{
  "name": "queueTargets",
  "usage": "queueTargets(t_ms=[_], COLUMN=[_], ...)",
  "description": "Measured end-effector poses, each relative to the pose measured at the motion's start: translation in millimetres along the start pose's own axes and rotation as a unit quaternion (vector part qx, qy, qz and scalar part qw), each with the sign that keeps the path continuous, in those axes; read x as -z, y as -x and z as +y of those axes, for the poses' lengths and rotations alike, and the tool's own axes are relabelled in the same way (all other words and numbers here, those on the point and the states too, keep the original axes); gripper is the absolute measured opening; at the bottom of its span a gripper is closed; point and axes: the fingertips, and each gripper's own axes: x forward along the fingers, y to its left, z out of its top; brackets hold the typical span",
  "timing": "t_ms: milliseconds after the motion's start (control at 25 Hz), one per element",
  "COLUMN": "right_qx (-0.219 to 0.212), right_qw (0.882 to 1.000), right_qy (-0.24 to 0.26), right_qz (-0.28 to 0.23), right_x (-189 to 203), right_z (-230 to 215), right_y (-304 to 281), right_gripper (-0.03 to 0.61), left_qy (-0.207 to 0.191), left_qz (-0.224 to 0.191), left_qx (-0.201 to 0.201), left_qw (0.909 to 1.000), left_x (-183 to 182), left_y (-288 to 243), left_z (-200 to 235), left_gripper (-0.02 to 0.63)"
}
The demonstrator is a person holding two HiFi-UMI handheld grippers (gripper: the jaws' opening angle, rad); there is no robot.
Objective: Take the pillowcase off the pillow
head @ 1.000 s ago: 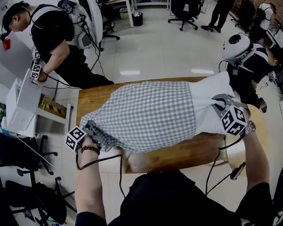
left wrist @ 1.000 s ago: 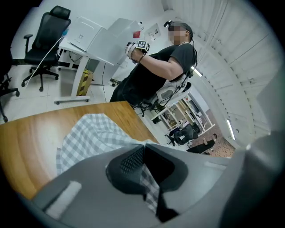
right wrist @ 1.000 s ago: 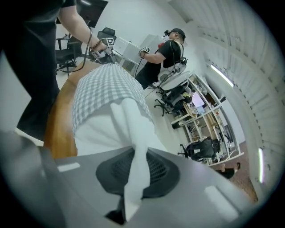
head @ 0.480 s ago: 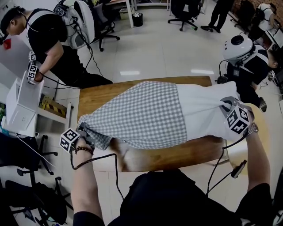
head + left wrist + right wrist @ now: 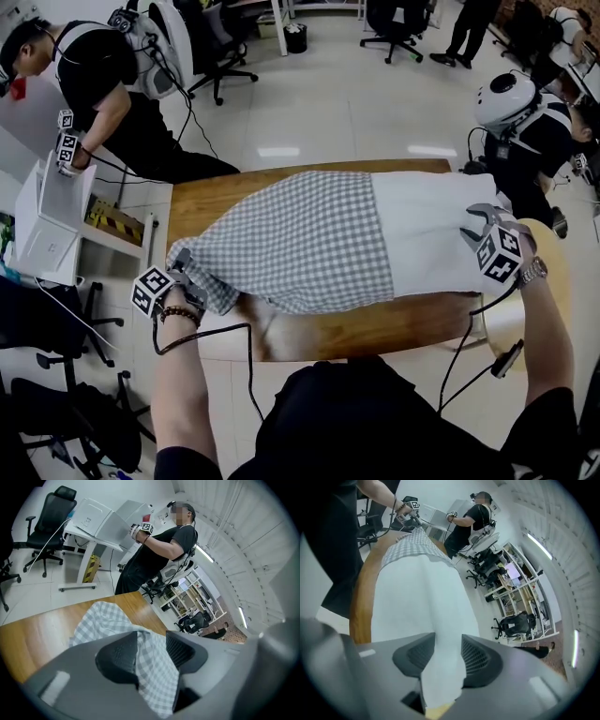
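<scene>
**A:** Wooden worktop point(image 5: 375, 328), busy lab: what has changed for us?

**B:** Both claws have just been opening. Our left claw point(image 5: 151, 646) stands half open, the checked pillowcase point(image 5: 300, 244) loose between its jaws. Our right claw point(image 5: 449, 651) does likewise round one end of the white pillow point(image 5: 427, 230), pads perhaps brushing it. The case sits further left than a second ago, the pillow nearly half bare. We judge a regrip comes next.

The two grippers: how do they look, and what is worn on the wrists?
Both the left gripper and the right gripper are grey, with dark ribbed pads and a white cube of black square markers. A black cable trails from each. A bead bracelet is on the left wrist, a metal watch on the right.
</scene>
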Motion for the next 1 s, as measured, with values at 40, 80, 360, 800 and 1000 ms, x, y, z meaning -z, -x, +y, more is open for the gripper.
queueTargets(t_ms=[40, 80, 360, 800, 1000], right_qx=[0.001, 0.001, -0.016, -0.117, -0.146], right_qw=[1.0, 1.0, 0.997, 0.987, 0.984], right_qy=[0.001, -0.001, -0.002, 0.048, 0.061], right_qz=[-0.001, -0.004, -0.075, -0.101, -0.084], right_x=[-1, -3, -66, -133, -140], right_z=[-2, -5, -5, 46, 58], right_y=[4, 8, 34, -2, -25], right_gripper=[0.175, 0.177, 0.266, 0.363, 0.374], left_qy=[0.001, 0.001, -0.008, 0.007, 0.027], left_qz=[0.0, 0.0, 0.023, 0.095, 0.11], left_qx=[0.0, 0.0, 0.041, 0.047, 0.016], left_qw=[1.0, 1.0, 0.9989, 0.9943, 0.9934], left_x=[2, 4, 34, 125, 153], left_y=[1, 1, -3, -31, -47], left_z=[-3, -6, -46, -85, -75], left_gripper=[0.199, 0.209, 0.232, 0.291, 0.311])
